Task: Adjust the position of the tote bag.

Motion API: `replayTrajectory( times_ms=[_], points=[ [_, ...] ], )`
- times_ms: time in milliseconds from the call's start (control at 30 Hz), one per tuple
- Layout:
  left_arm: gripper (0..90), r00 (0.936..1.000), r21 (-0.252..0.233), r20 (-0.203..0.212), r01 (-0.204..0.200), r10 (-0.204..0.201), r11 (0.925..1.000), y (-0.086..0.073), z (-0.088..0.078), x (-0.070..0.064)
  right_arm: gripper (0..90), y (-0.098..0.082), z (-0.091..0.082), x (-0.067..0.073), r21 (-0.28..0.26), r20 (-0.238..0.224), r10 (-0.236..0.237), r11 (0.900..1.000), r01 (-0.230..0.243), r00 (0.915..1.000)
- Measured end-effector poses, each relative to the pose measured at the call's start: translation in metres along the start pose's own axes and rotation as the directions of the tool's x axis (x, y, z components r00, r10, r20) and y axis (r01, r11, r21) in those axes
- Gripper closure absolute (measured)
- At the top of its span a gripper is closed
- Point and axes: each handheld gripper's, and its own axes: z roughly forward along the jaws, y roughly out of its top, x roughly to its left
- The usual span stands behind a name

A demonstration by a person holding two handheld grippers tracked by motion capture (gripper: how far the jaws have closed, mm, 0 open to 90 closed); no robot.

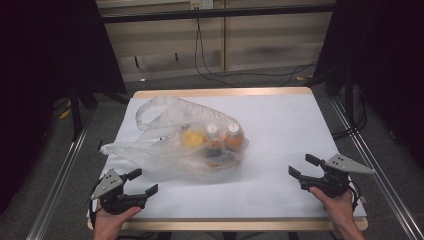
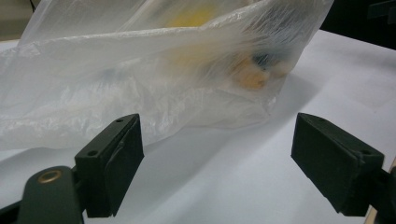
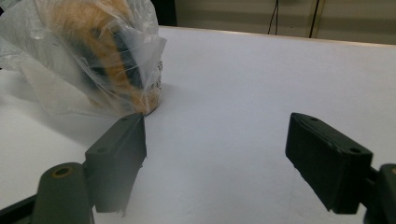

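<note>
A clear plastic bag [image 1: 175,145] lies on the white table [image 1: 280,125], left of centre, with its handles toward the far left. Inside are two orange bottles with white caps [image 1: 223,136] and some yellow items. My left gripper [image 1: 142,183] sits at the near left corner, open and empty, a short way in front of the bag [image 2: 140,74]. At the near right my right gripper [image 1: 304,166] is open and empty too, with the bag [image 3: 93,60] off to its left. A hand holds each gripper.
The table's wooden rim [image 1: 225,225] runs along its near edge. Metal rails [image 1: 60,175] flank the table on both sides. Cables [image 1: 220,75] lie on the floor beyond the far edge. Dark curtains stand at both sides.
</note>
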Motion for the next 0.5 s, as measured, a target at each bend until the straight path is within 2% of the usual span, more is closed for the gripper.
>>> replayTrajectory(
  times_ms=[200,267,500],
  points=[
    [19.3,1.0,0.007,0.004,0.003,-0.003,1.0,0.0001,-0.0003,0.0016,25.9,0.001,0.0013,-0.0004,0.028,-0.016,0.005,1.0,-0.004,0.9999],
    [21.1,0.9998,0.008,0.007,0.021,-0.021,0.9997,0.0002,-0.0014,0.0021,28.9,0.0015,0.0026,0.0015,0.036,-0.034,0.007,0.999,-0.006,0.9994],
    [26.6,0.9994,0.006,0.004,0.034,-0.034,0.9994,0.0007,-0.0059,0.0039,35.1,0.0041,0.0081,0.0087,0.053,-0.078,-0.009,0.999,0.013,0.9969]
  ],
)
